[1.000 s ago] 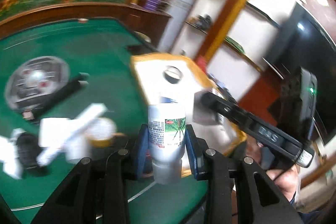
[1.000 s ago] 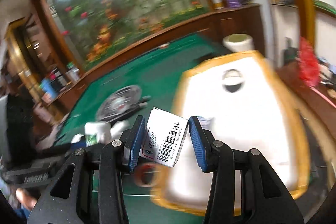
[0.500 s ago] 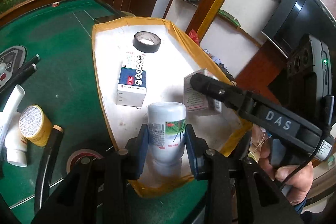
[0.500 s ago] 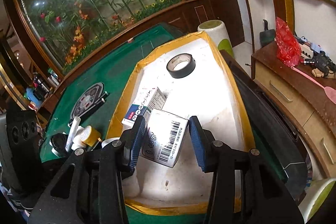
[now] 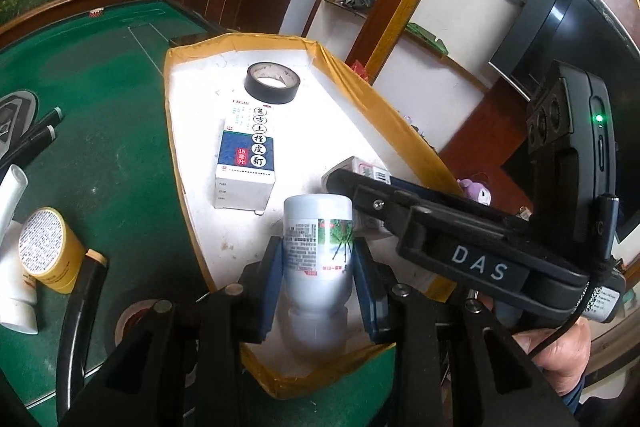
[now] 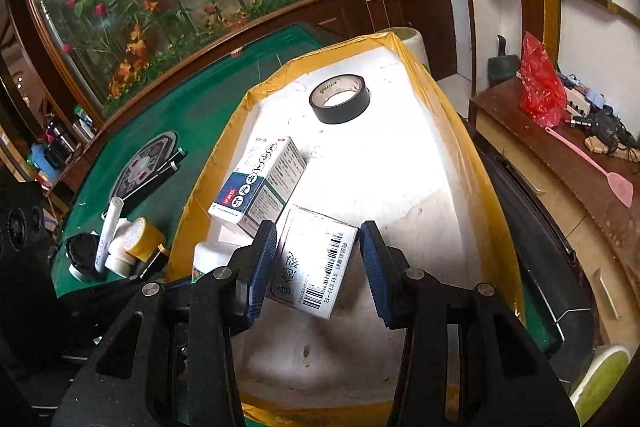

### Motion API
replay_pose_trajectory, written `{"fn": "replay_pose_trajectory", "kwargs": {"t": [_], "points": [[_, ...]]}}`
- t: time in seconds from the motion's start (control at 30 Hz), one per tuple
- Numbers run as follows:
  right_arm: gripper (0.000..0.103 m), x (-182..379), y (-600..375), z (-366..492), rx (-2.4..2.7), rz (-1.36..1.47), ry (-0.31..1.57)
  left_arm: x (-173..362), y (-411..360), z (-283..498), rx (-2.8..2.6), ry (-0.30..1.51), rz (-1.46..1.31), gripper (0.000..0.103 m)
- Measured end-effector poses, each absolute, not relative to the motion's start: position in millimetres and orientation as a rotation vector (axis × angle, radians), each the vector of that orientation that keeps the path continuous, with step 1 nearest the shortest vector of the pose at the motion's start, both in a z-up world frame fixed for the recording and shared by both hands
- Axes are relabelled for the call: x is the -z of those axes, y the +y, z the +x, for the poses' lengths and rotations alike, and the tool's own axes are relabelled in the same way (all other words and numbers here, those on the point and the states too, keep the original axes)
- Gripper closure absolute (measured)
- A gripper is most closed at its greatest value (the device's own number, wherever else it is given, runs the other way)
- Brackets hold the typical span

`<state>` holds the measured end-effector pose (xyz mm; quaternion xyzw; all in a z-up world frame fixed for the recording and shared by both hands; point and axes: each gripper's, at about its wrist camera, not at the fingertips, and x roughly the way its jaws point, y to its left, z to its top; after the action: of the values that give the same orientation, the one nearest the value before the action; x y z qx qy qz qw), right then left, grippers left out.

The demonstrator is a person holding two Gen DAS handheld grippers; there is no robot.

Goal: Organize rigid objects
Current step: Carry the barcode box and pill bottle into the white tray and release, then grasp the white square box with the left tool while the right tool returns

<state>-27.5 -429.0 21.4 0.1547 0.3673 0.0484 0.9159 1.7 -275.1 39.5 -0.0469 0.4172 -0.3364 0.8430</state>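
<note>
My left gripper (image 5: 318, 263) is shut on a white bottle (image 5: 318, 247) with a green label, held over the near end of the white tray (image 5: 192, 147) with yellow taped edges. My right gripper (image 6: 318, 259) has its jaws spread around a small white barcode box (image 6: 314, 263); a gap shows at the right pad, and the box rests low over the tray (image 6: 420, 227). A blue-and-white medicine box (image 5: 248, 155) (image 6: 258, 183) and a black tape roll (image 5: 273, 83) (image 6: 339, 99) lie in the tray. The right gripper's body crosses the left wrist view.
On the green table (image 5: 100, 107) left of the tray lie a yellow tape roll (image 5: 48, 249), white tubes (image 5: 10, 187), black markers (image 5: 36, 139) and a round patterned disc (image 6: 140, 167). A wooden cabinet (image 6: 560, 179) with a red bag stands to the right.
Both grippers have come in over the tray and lowered. The right jaws have spread off the barcode box, which now sits lower beside the medicine box. The left still grips the bottle.
</note>
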Motion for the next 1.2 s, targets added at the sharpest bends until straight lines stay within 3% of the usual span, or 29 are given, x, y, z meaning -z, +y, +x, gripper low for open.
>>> {"fn": "replay_pose_trajectory", "kwargs": {"t": [0.23,0.33,0.47,1.2], "points": [[0.059,-21.0,-427.8,-27.9,-0.083,0.326,0.765,-39.6,-275.7,2.2,0.719,0.869,-0.104,0.066],[0.059,-23.0,-427.4,-28.2,-0.076,0.329,0.755,-40.7,-273.8,3.0,0.750,0.876,-0.135,0.058],[0.054,-24.2,-425.4,-26.3,-0.060,0.328,0.758,-43.2,-272.9,-0.8,0.759,0.854,-0.147,0.036],[0.053,-89.9,-410.0,-53.2,-0.069,0.296,0.606,-67.7,-227.8,-5.9,0.690,0.726,-0.264,0.036]]}}
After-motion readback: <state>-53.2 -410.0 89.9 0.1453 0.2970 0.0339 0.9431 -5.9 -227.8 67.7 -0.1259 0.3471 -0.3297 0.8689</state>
